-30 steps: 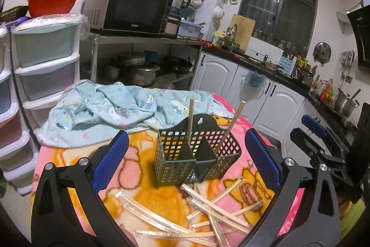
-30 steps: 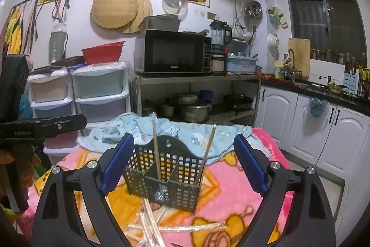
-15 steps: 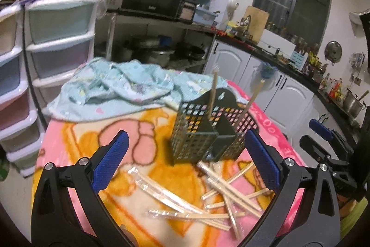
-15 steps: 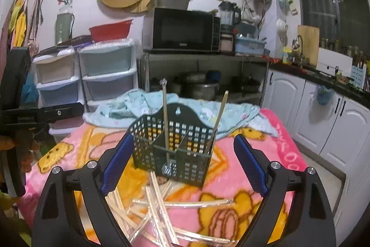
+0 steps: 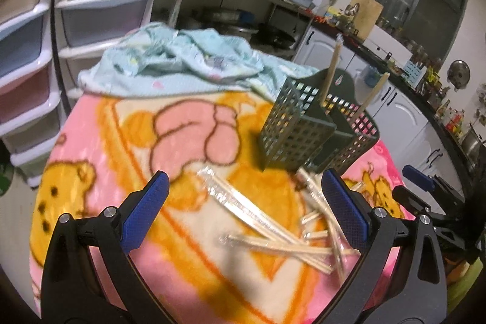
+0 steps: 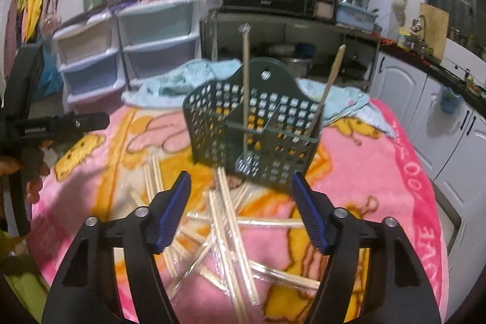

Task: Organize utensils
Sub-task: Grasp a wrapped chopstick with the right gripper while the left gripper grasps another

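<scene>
Here, plastic-wrapped wooden chopsticks (image 6: 224, 220) lie scattered low in the frame on the pink cartoon blanket (image 6: 379, 172), before a dark perforated plastic basket (image 6: 255, 129) at centre holding two upright sticks (image 6: 245, 87). The left gripper (image 5: 243, 208) and right gripper (image 6: 241, 211) both hang released, empty.

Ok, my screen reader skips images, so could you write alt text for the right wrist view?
The open right gripper hovers over a loose pile of plastic-wrapped chopsticks on a pink cartoon blanket. Just beyond stands a dark perforated utensil basket with two chopsticks upright inside, and kitchen shelves lie behind it.
</scene>
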### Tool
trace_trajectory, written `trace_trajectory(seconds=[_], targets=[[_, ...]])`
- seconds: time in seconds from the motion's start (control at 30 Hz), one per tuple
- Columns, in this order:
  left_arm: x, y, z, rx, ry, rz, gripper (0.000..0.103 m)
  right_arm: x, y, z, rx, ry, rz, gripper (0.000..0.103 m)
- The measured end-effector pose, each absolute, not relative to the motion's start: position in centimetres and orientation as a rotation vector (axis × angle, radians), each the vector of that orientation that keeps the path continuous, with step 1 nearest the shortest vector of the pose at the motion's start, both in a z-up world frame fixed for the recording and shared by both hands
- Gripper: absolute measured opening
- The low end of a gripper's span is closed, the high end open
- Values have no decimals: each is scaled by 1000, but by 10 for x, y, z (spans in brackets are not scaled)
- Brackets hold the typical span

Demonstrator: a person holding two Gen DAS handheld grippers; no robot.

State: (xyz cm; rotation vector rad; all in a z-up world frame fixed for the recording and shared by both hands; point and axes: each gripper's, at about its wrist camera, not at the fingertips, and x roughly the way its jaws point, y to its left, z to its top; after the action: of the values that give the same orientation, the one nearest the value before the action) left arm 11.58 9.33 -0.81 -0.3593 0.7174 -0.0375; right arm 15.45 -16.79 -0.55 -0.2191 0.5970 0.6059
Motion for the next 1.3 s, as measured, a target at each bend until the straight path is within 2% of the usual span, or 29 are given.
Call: trace_trajectory(seconds=[0.17, 0.37, 0.7, 1.03, 1.1, 1.13, 1.3], targets=[[113, 101, -30, -416, 777, -42, 92, 158, -155, -27, -256, 679, 631, 49], [112, 104, -53, -474, 848, -65, 92, 164, -143, -53, -284, 760, 653, 38], [115, 102, -87, -587, 948, -126, 69, 177, -127, -78, -311, 848, 678, 28], [116, 99, -92, -612, 964, -131, 60, 190, -108, -89, -371, 879, 671, 17], [117, 97, -91, -620, 966, -134, 51, 193, -105, -88, -384, 881, 673, 17], [117, 96, -91, -627, 969, -145, 50, 194, -103, -88, -390, 882, 673, 17], [120, 88, -94, -615, 983, -143, 49, 196, -92, -87, -431, 886, 678, 16]])
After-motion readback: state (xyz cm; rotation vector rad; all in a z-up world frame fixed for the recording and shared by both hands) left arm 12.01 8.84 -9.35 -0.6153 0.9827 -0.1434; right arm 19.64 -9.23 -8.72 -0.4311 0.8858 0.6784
